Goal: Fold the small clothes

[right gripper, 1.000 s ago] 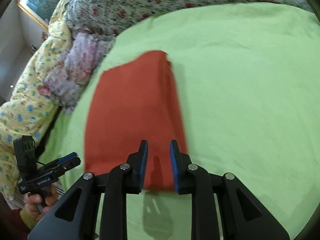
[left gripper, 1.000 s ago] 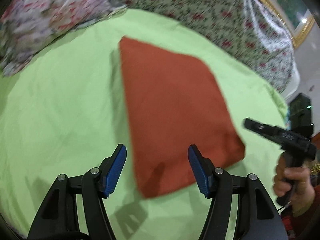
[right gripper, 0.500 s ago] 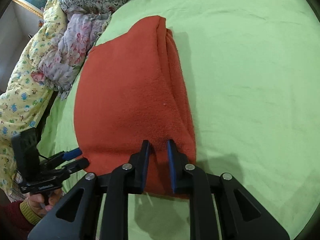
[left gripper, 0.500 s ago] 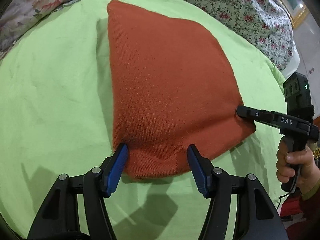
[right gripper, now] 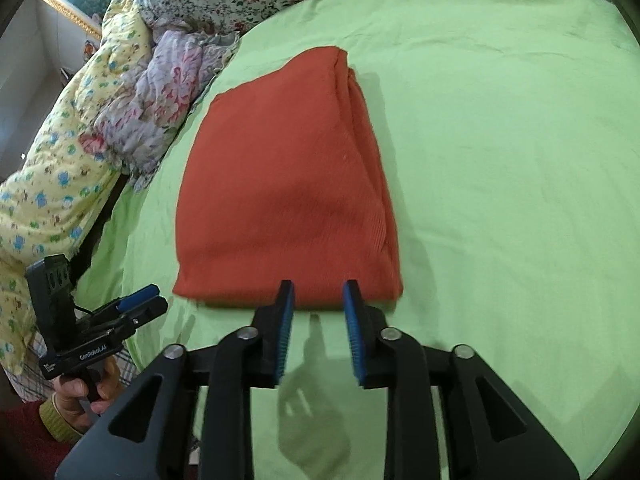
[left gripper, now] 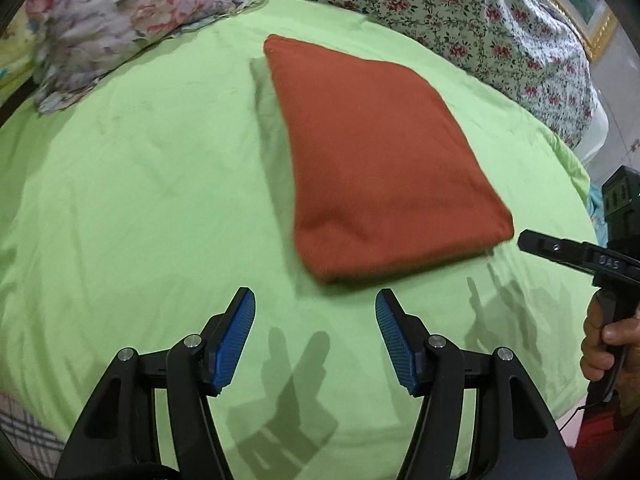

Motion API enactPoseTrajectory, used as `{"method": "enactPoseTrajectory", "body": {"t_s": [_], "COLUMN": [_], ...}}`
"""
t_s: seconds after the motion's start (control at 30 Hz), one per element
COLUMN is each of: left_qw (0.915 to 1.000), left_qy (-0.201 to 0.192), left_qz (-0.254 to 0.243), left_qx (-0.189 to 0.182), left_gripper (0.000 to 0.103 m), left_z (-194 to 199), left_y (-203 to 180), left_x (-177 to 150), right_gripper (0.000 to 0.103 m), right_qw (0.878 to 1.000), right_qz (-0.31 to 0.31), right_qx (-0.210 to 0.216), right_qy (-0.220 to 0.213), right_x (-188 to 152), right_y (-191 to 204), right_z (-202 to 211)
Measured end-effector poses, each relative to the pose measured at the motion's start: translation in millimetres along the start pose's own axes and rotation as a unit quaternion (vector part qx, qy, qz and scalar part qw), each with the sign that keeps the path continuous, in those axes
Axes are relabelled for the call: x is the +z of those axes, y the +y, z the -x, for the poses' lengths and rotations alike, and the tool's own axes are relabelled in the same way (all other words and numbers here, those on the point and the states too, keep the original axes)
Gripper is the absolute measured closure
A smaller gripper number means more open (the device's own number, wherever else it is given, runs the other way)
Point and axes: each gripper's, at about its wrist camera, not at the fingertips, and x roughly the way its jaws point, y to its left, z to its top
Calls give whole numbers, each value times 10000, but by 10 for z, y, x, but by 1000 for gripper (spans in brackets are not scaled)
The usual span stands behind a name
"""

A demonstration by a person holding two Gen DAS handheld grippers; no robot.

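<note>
Left wrist view: we see orange garment (left gripper: pixel 384 160) folded into flat rectangle on green bed sheet (left gripper: pixel 140 200), ahead of left gripper (left gripper: pixel 314 336). Jaws wide, empty, clear of cloth. Right gripper (left gripper: pixel 560 250) just beside garment's near right corner. Floral quilt (left gripper: pixel 460 12) behind.

Right wrist view: right gripper (right gripper: pixel 318 330) at near edge of garment (right gripper: pixel 280 184), jaws moderately apart, holding nothing. Left gripper (right gripper: pixel 132 308) off near left corner.

We judge fold looks finished; next move: set aside or fetch next piece.

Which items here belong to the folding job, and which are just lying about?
Job:
- folded orange garment
- left tongs, open
- right tongs, open
- green sheet as the work surface

Lying about:
- floral quilt
- crumpled floral cloth
- yellow printed blanket
</note>
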Motion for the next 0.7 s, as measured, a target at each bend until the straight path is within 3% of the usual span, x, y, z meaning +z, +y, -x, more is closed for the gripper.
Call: {"method": "enactPoseTrajectory", "body": {"t_s": [0.13,0.37,0.7], "left_qw": [9998,9974,9939], "left_qy": [-178,-179,-254], "left_qz": [-47,-607,-943], "left_qx": [83,359,510], "left_gripper": [33,28,26], "left_z": [173,244,354], "left_y": [49,-68,-102], "left_x": [-234,-565,-720], "right_gripper": [56,40,31], "right_qw": [9997,9956,9949], "right_qz": [198,799,793], "right_qx": [-63,-395,-559], "right_qy": [-133,-272,-269], "right_x": [-226,-676,-1153], "right_y": [160,474,677], "right_z": [94,177,135]}}
